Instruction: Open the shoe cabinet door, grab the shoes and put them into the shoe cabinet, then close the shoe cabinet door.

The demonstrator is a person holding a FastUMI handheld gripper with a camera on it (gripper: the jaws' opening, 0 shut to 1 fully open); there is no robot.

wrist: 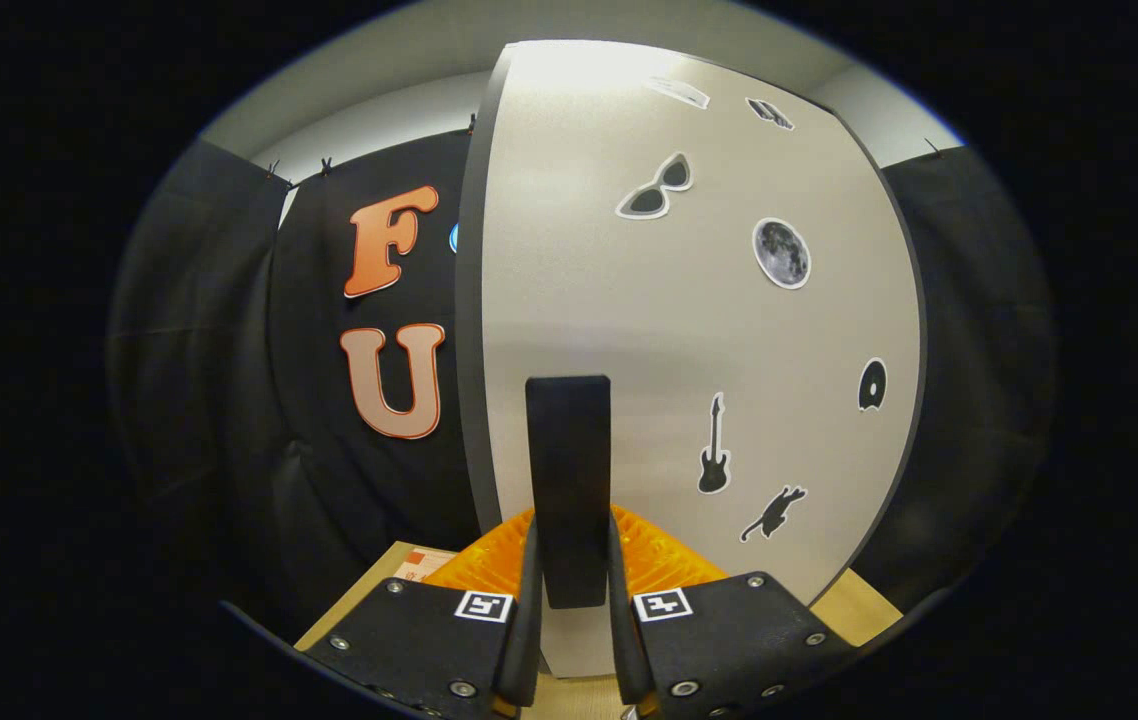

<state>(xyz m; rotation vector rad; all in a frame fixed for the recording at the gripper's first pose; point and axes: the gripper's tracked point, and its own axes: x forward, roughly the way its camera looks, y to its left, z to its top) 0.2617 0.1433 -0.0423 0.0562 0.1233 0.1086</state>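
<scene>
gripper: the gripper (570, 560) points straight at the front of the cabinet, its two fingers (527, 610) running up on either side of the door's handle.
jaws: drawn in close on the tall dark rectangular handle (569, 490); both fingers lie against its sides, one on each, so the handle is clamped between them.
handle: an upright black bar, standing between the jaws and rising past the fingertips; its lower end sits down between the fingers.
door: the pale grey flat panel door of the shoe cabinet (689, 330) is just ahead of the jaws, with a dark edge running down the side left of the fingers. whether it is fully closed or slightly ajar cannot be told.
stickers: on the door, beyond and to the right of the jaws, are a sunglasses sticker (656, 189), a round moon sticker (781, 253), a black guitar sticker (714, 446), a small black cat sticker (774, 512) and a black round sticker (871, 385) near the door's far edge; two more sit near the top, too small to make out.
table: a light wooden surface (854, 610) shows below the door, to either side of the gripper body.
markers: two small black-and-white square tags (484, 605) sit on the gripper body, one beside each finger.
shoes: not made out.
</scene>
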